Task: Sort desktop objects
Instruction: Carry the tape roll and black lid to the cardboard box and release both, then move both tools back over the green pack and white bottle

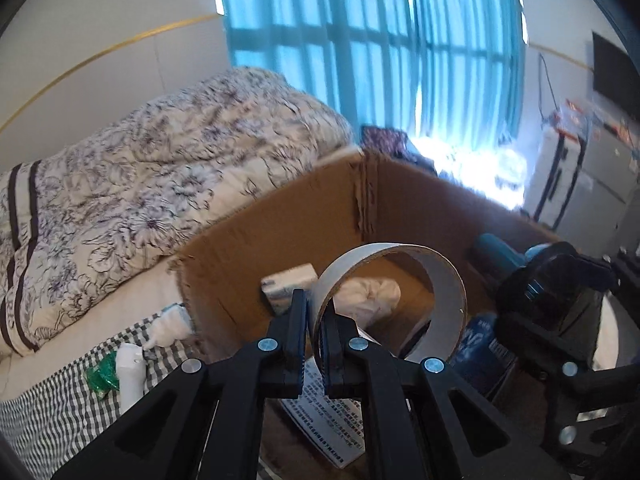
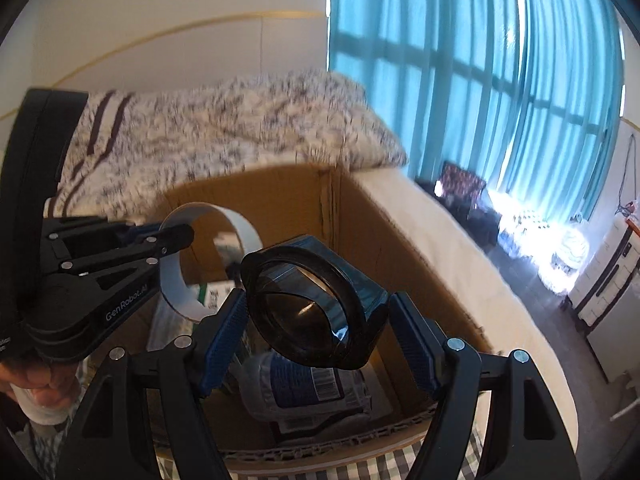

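In our left wrist view, the left gripper (image 1: 316, 312) pinches the wall of a cardboard tape ring (image 1: 390, 300), jaws nearly closed on it, above the open cardboard box (image 1: 280, 232). A white bottle (image 1: 130, 376) lies left of the box.

In our right wrist view, the right gripper (image 2: 316, 344) clamps a dark tape dispenser (image 2: 312, 308) between moderately spread jaws, over the box's inside, above a plastic packet (image 2: 308, 388).
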The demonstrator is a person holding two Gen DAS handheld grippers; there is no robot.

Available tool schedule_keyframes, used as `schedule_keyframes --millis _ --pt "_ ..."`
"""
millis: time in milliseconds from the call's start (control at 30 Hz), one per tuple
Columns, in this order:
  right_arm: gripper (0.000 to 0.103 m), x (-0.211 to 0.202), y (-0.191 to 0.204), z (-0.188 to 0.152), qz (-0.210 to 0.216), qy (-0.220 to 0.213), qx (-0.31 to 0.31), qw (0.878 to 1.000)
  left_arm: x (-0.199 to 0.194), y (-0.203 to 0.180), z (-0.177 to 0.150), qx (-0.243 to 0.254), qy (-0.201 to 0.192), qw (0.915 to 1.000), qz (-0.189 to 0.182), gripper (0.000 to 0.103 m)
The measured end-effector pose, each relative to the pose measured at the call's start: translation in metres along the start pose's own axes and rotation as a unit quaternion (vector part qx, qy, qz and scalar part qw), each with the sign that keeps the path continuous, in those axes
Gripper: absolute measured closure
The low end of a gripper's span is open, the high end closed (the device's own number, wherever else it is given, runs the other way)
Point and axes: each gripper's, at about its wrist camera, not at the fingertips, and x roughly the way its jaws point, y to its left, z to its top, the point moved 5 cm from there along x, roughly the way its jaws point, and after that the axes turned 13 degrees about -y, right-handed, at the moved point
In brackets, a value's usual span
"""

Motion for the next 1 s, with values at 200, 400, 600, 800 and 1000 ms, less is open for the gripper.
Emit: schedule_keyframes --millis 200,400,600,800,1000 --pt "0.031 -0.005 0.001 0.000 -0.001 -0.015 0.007 1.000 -0.001 0.006 0.001 -0.011 -0.005 0.9999 0.007 0.090" --pt "0.031 -0.039 0.011 0.022 -0.007 -0.097 0.011 0.995 -0.026 0.030 0.018 -0.041 -0.054 0.9973 0.029 0.052" --pt "0.023 -0.073 0.033 0.048 0.007 -0.185 0.015 0.983 -0.068 0.058 0.033 -0.062 -0.107 0.9906 0.060 0.045" --pt "0.015 -0.088 0.068 0.067 0.041 -0.218 0.017 0.975 -0.114 0.091 0.037 -0.065 -0.154 0.9804 0.104 0.020" --pt "0.007 -0.085 0.117 0.071 0.075 -0.215 0.006 0.974 -0.154 0.135 0.029 -0.071 -0.180 0.9699 0.147 0.005"
